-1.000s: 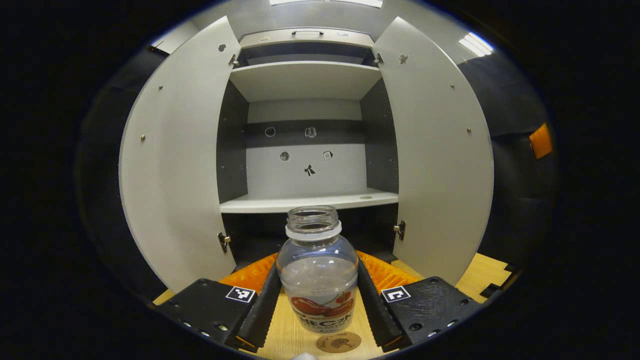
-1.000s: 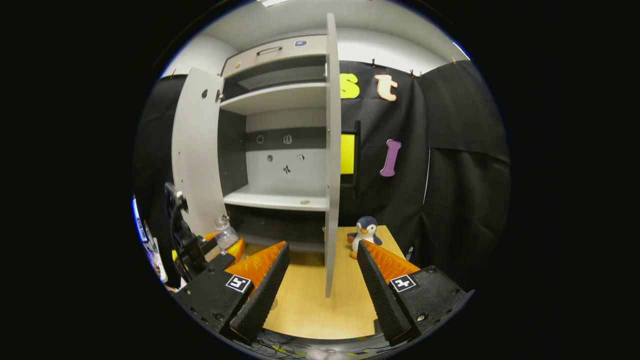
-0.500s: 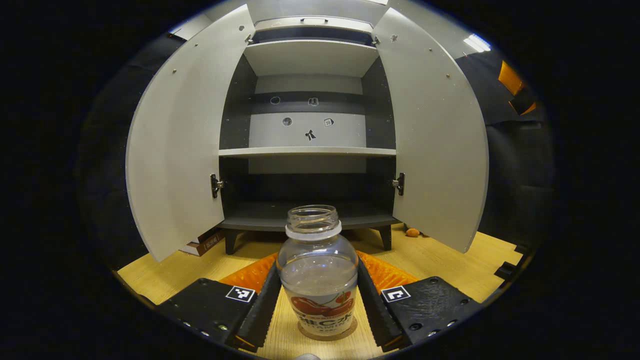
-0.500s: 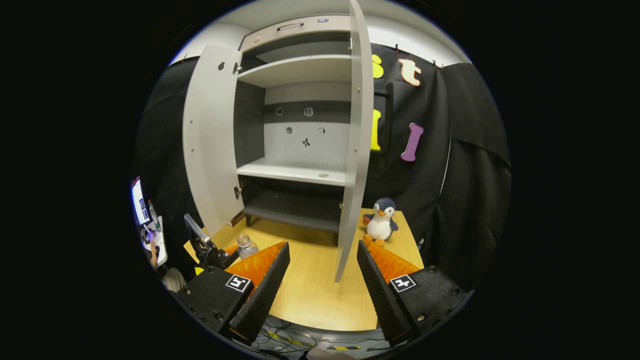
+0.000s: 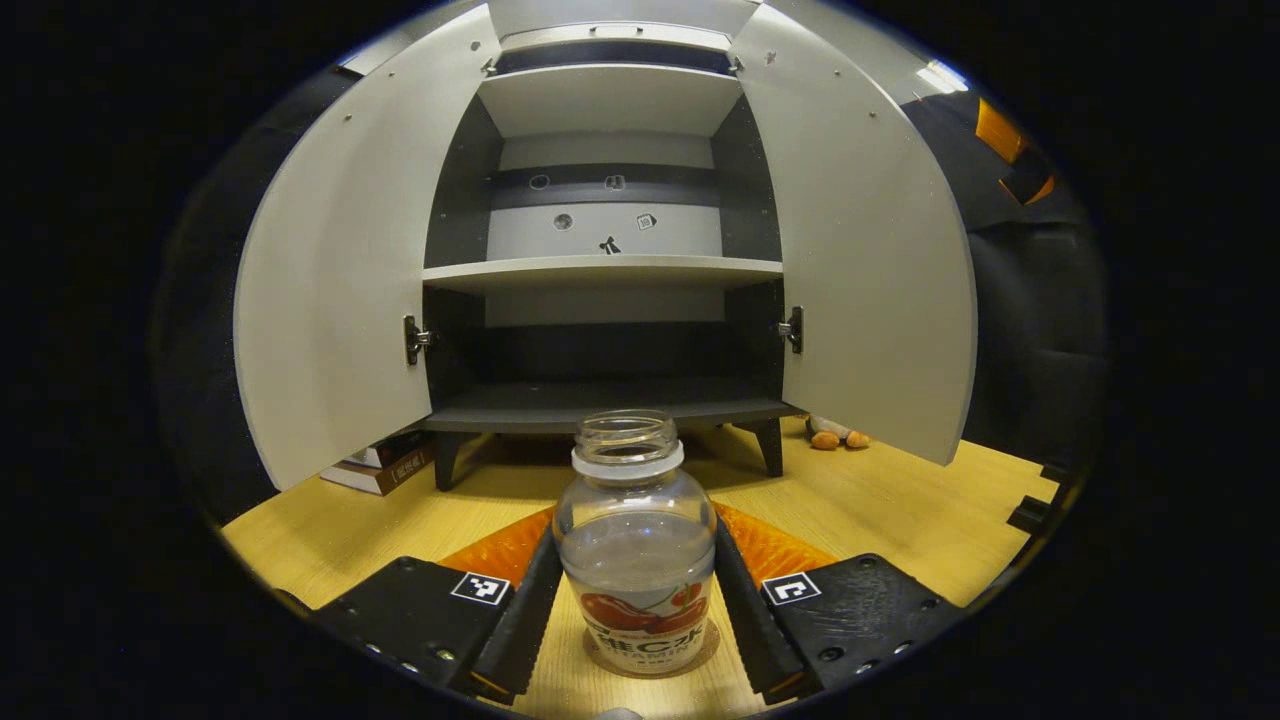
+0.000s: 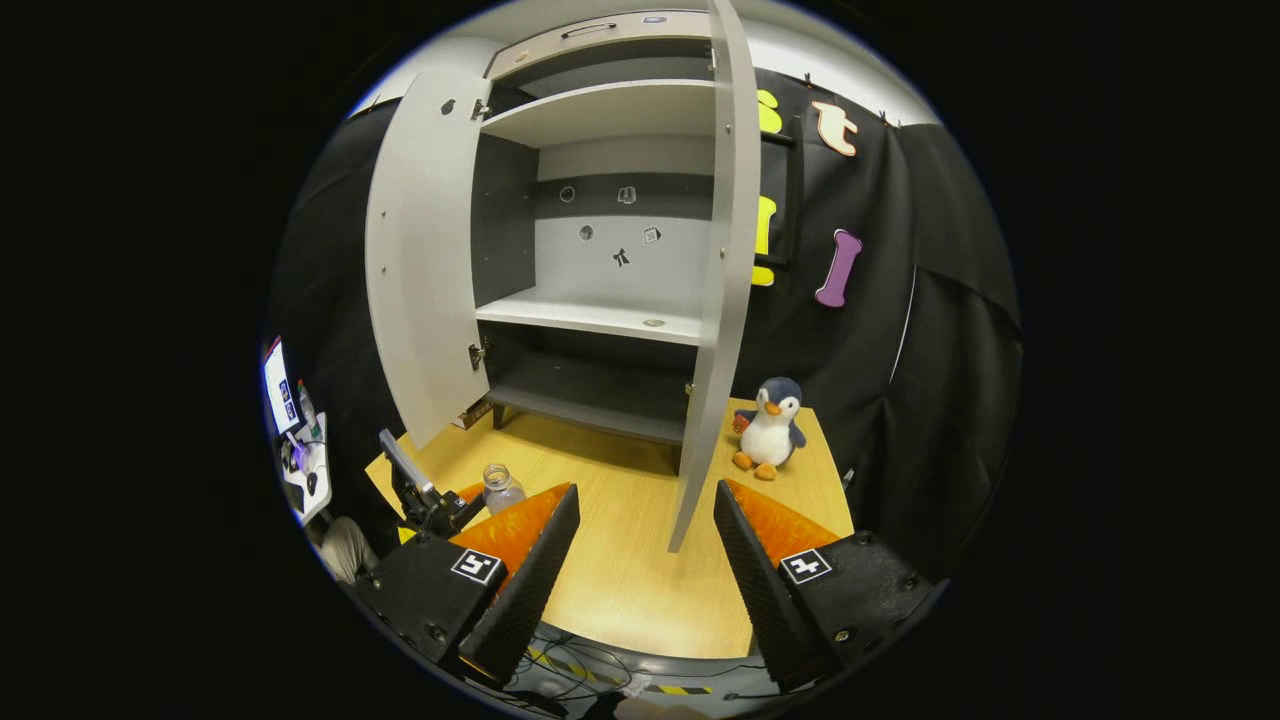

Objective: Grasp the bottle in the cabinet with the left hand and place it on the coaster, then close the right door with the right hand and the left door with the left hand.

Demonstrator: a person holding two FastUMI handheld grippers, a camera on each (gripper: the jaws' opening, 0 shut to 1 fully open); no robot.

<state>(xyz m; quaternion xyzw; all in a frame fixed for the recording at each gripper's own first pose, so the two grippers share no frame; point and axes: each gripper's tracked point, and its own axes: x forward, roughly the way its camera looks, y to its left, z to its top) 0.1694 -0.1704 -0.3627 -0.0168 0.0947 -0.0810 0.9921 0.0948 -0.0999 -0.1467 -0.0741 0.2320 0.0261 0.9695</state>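
Bottle (image 5: 636, 545) label print partly hidden, not legible.

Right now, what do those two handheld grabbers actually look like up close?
Each gripper, left and right, has two long wedge-shaped jaws with ribbed inner faces, mounted on chunky black blocks studded with screws. Each block carries a small square black-and-white marker. In the right gripper view, the left gripper also shows farther off as a dark frame.

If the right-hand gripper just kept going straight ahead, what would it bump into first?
Most likely the edge of the open right door, which stands between the right gripper's spread fingers in the right gripper view. Depth is hard to judge.
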